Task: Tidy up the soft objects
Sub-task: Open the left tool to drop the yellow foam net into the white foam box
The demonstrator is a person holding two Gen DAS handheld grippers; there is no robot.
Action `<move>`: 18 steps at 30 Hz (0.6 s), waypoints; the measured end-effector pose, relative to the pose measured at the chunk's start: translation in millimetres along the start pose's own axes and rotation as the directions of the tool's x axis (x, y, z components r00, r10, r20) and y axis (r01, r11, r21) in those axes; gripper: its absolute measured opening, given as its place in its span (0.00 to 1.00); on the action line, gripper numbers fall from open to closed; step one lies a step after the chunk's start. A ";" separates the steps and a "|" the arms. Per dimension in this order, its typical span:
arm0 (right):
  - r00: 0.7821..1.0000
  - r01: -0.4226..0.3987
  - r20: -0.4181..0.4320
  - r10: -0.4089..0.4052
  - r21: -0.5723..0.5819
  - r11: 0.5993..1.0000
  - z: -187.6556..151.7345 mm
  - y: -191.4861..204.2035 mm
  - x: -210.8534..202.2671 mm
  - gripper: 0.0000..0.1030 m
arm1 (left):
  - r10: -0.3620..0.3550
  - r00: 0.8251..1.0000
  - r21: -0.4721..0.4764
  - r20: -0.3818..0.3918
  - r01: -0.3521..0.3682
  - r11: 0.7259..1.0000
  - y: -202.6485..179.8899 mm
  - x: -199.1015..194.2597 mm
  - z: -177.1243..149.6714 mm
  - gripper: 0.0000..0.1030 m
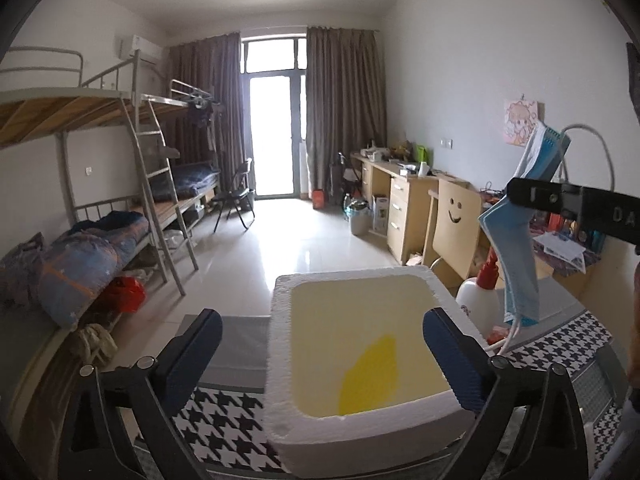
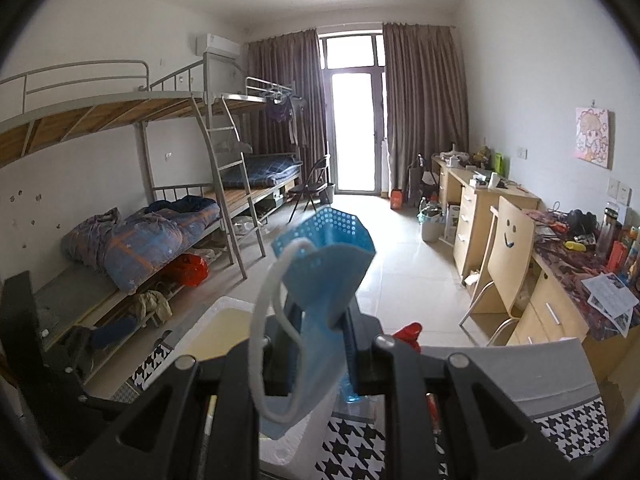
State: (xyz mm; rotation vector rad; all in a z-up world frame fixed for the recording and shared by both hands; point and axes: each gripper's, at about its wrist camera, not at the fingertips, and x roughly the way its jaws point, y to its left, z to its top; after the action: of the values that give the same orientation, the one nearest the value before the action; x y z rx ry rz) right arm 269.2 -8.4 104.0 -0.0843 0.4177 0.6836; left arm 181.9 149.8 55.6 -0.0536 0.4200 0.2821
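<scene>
White polystyrene foam box (image 1: 372,364), open-topped, sits on the black-and-white houndstooth cloth (image 1: 224,408); its pale yellow floor holds only a brighter yellow patch I cannot identify. The left gripper (image 1: 320,364) stands with fingers wide apart around the box's near part, gripping nothing. To the box's right and above it, the right gripper (image 2: 320,344) is clamped on a blue pleated face mask (image 1: 516,248), hanging lengthwise, white ear loops (image 2: 268,320) dangling. That arm is likely the one to lower it in.
</scene>
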 end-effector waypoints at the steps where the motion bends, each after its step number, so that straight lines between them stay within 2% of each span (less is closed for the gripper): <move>1: 1.000 -0.003 -0.004 0.003 -0.001 1.000 0.0 0.8 1.8 0.23 | 0.000 1.000 -0.001 0.000 0.000 1.000 -0.7 0.6 0.3 0.99; 18: 0.996 -0.053 -0.079 0.048 -0.056 0.997 -1.7 23.5 34.0 0.23 | 0.031 0.999 -0.034 -0.019 -0.032 0.999 15.1 -6.2 -8.5 0.99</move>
State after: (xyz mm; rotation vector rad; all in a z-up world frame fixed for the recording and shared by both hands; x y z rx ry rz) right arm 277.5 29.8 90.2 -0.1558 0.4759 0.7440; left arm 168.9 161.8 50.5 -0.0832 0.4345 0.3201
